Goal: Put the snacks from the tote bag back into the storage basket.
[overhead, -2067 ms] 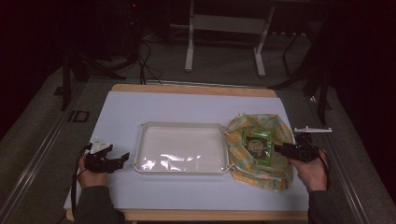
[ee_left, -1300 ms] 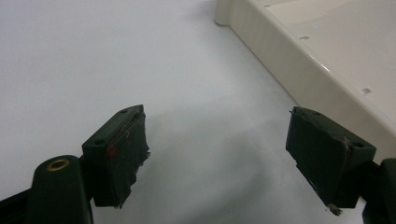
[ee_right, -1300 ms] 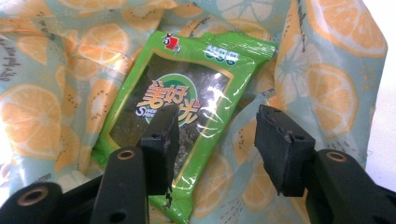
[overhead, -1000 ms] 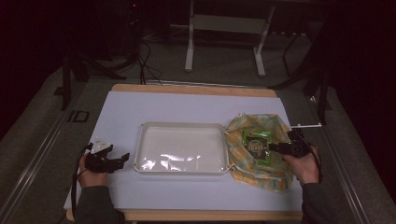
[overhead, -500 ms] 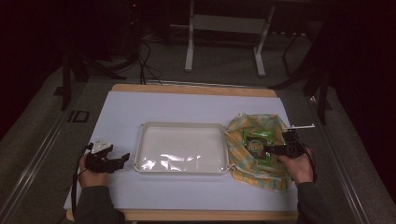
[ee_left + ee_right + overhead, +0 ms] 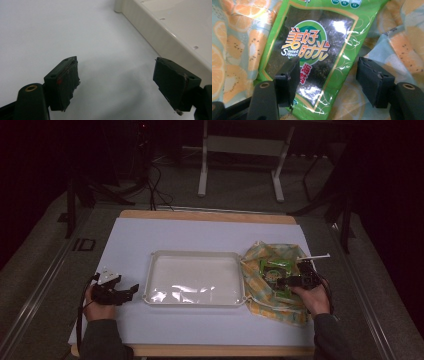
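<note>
From the high view, your left gripper (image 6: 121, 293) rests on the tabletop (image 6: 200, 232) left of the tray (image 6: 193, 255), and your right gripper (image 6: 291, 281) sits over the fruit-print cloth (image 6: 260, 255) right of it. In the left gripper view, your jaws stand open beside the tray (image 6: 160, 32). In the right gripper view, your jaws are open astride the green snack packet's (image 6: 322, 37) lower end, gripping nothing.

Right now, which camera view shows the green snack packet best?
The right gripper view: the green snack packet lies close, label readable, on the fruit-print cloth, between the right gripper and its open jaws. The high view shows it small and blurred.
</note>
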`<act>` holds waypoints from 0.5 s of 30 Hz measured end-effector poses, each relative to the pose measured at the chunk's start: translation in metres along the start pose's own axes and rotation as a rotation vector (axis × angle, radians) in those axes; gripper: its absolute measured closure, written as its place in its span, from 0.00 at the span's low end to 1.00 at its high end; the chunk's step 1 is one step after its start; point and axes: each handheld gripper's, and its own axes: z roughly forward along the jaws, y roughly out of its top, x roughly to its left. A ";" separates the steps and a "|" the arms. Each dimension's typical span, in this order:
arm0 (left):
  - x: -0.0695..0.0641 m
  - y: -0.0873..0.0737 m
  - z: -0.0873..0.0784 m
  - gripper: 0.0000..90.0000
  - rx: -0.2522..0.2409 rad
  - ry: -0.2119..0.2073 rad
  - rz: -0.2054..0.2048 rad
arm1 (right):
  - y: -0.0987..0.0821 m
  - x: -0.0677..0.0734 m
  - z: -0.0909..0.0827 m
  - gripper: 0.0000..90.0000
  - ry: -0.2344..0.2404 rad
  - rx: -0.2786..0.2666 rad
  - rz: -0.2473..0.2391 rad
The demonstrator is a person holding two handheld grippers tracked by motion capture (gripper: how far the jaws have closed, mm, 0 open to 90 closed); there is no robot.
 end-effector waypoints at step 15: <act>0.000 0.000 0.000 0.23 0.001 0.000 0.000 | -0.002 -0.015 0.013 0.45 0.184 -0.005 0.104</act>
